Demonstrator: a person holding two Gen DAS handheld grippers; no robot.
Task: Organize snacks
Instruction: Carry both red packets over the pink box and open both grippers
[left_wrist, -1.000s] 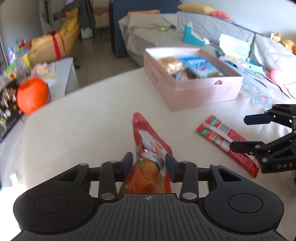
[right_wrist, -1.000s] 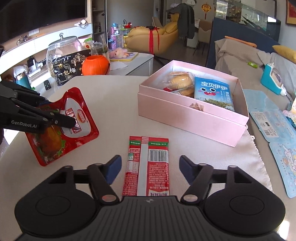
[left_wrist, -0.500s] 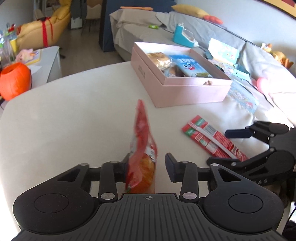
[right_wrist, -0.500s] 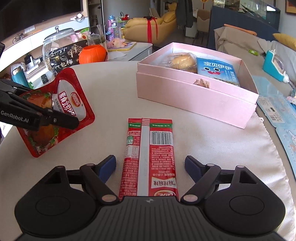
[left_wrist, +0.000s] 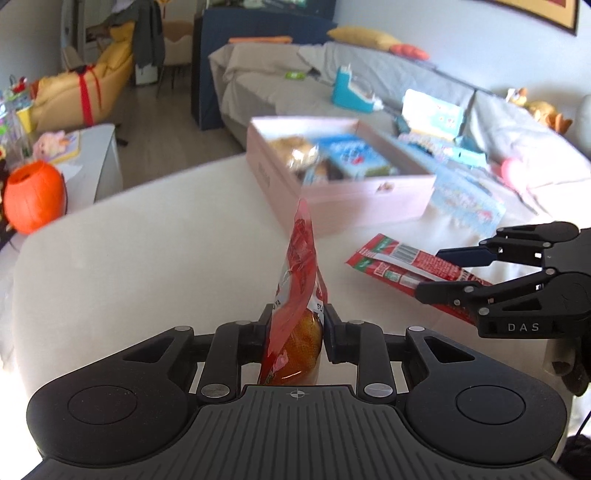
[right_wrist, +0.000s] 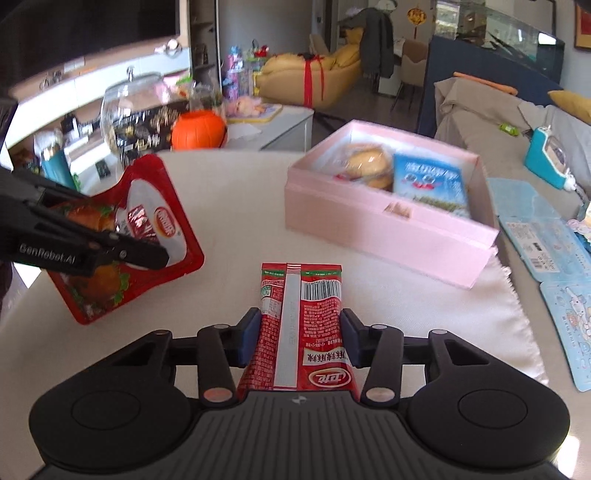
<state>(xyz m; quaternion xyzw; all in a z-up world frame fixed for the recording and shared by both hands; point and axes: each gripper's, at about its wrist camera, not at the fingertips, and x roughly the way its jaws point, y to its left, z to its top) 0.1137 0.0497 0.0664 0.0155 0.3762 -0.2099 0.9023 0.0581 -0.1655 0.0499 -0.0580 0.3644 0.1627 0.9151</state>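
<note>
Two grippers, two loose snack packets, one box. At nine o'clock in the right wrist view the left gripper (left_wrist: 295, 323) is clamped on one glossy red pouch (right_wrist: 125, 236), flat, square-cornered, with a white label; its fingers (right_wrist: 140, 254) pinch the lower half, the pouch standing on edge clear of the pale matte table (right_wrist: 229, 206). At six o'clock the right gripper (right_wrist: 299, 338) has its jaws closing on one long red foil packet (right_wrist: 301, 325), barcode side up; the blue pads (right_wrist: 250, 338) press both long edges, the packet's far end sticking out beyond the fingertips. At one o'clock sits one pink cardboard box (right_wrist: 388, 229), rectangular, open-topped, holding one wrapped round bun (right_wrist: 369, 162) and one blue packet (right_wrist: 428, 184).
</note>
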